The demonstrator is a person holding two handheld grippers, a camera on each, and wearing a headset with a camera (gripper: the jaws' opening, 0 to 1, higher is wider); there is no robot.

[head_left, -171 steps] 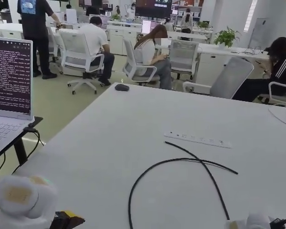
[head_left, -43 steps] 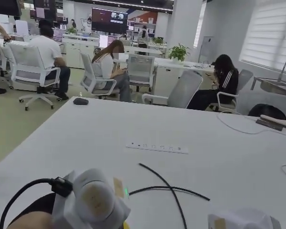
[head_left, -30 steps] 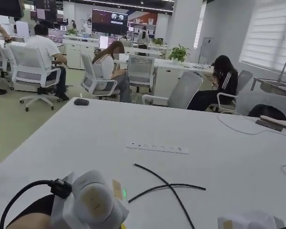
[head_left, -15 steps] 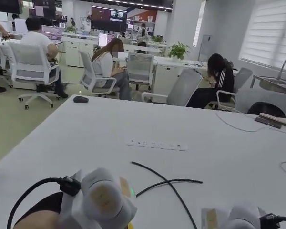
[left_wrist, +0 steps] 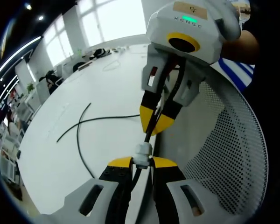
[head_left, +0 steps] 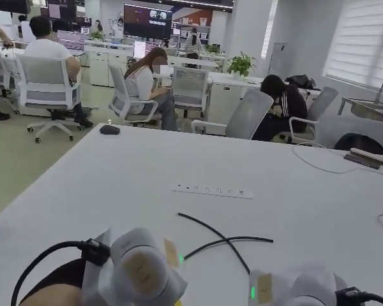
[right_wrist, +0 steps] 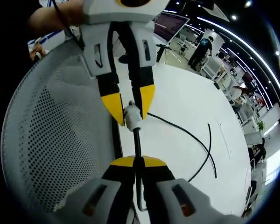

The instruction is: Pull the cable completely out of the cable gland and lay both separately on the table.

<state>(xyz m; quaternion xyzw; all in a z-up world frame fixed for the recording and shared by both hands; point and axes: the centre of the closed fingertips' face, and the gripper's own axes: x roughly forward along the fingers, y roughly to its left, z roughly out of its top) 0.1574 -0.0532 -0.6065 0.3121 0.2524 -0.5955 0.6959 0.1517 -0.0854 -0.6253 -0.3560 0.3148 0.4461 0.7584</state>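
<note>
In the left gripper view my left gripper (left_wrist: 142,162) is shut on a small white cable gland (left_wrist: 143,154). A black cable (left_wrist: 84,125) runs out of the gland and trails in loops over the white table. My right gripper (left_wrist: 154,122) comes in from above, shut on the cable just past the gland. The right gripper view mirrors this. There my right gripper (right_wrist: 137,162) pinches the cable (right_wrist: 136,140), and the left gripper (right_wrist: 130,109) holds the gland (right_wrist: 132,117). In the head view both grippers sit low at the near edge, left (head_left: 140,268) and right (head_left: 293,290), with the cable's loose ends (head_left: 223,239) crossed on the table.
A white power strip (head_left: 212,190) lies mid-table beyond the cable, and a dark mouse (head_left: 109,129) sits at the far left edge. A white mesh chair back (left_wrist: 224,140) is close beside the grippers. Seated people and office chairs are beyond the table.
The right gripper has risen into the head view's lower right. The cable's loose ends have shifted slightly on the table. The head camera has moved a little.
</note>
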